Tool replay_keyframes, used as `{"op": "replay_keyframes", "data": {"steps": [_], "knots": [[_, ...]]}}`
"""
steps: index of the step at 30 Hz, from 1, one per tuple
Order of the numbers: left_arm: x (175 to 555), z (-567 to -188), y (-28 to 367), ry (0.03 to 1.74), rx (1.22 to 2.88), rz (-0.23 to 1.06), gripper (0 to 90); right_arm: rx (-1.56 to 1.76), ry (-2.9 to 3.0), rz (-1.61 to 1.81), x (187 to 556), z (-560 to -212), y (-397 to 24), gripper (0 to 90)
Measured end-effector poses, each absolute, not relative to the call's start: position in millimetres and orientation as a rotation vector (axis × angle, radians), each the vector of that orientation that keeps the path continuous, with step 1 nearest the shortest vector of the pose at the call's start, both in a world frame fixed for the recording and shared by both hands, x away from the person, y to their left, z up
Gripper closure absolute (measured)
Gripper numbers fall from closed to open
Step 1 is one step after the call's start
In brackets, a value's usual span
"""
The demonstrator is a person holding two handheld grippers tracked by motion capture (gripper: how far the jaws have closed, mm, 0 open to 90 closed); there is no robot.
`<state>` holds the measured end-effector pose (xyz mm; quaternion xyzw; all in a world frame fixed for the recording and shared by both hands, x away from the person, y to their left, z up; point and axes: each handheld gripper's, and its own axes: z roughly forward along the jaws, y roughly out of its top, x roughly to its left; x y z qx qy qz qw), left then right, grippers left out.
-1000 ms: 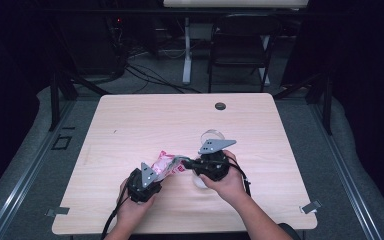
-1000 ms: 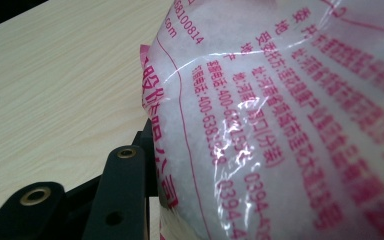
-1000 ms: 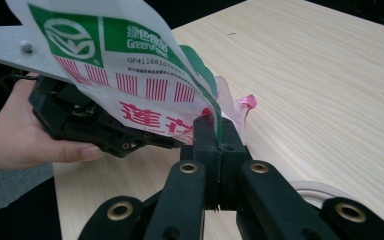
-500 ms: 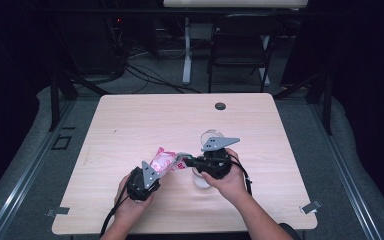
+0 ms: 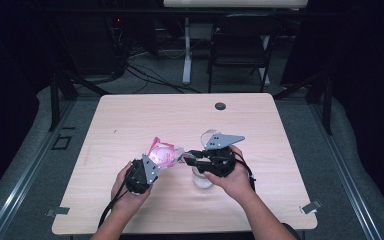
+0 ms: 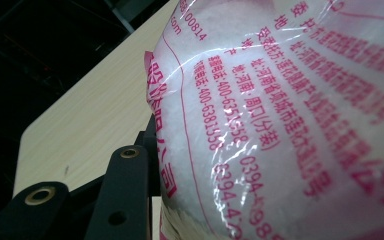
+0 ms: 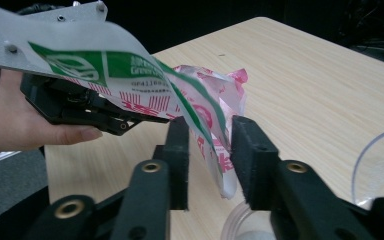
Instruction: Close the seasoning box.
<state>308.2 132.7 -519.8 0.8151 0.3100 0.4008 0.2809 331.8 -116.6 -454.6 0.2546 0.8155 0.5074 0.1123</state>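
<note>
A clear plastic bag [image 5: 162, 152] with pink print and white powder inside hangs above the table between both grippers. My left gripper [image 5: 154, 162] is shut on its lower left part; in the left gripper view the bag [image 6: 290, 125] is pressed against the camera beside one black finger [image 6: 125, 195]. My right gripper [image 5: 186, 156] comes in from the right. Its jaws [image 7: 210, 145] stand apart around the bag's hanging edge [image 7: 215, 130], with a gap left of the film. A small clear cup [image 5: 202, 179] stands on the table under the right hand.
The light wooden table [image 5: 130, 120] has a dark round grommet [image 5: 220, 106] at the back. A larger clear rim [image 7: 375, 165] stands right of the jaws, seen also as a clear rim [image 5: 207, 134] behind the gripper's grey plate. A chair and cables lie beyond the table.
The bag and both hands have hardly moved; the bag sits slightly higher and more tilted between the grippers.
</note>
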Motion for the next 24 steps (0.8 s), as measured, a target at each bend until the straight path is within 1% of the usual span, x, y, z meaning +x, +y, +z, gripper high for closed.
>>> {"op": "replay_keyframes", "data": {"steps": [1,3,7,19,24], "knots": [[308.9,-519.4,132.5,0.825,2.187,1.085,61.7,0.736,2.390,1.478,331.7,-454.0,-116.8,65.0],[310.1,-519.0,132.3,0.818,2.193,1.106,61.7,0.713,2.385,1.477,331.4,-453.5,-116.7,60.2],[311.7,-518.6,133.7,0.817,2.196,1.124,61.8,0.674,2.356,1.461,329.3,-451.7,-115.2,54.9],[311.7,-518.7,134.2,0.782,2.231,1.108,61.8,0.581,2.359,1.446,322.6,-447.2,-110.3,52.1],[309.2,-517.9,134.1,0.765,2.237,1.092,61.8,0.536,2.367,1.427,320.4,-446.3,-107.1,48.8]]}}
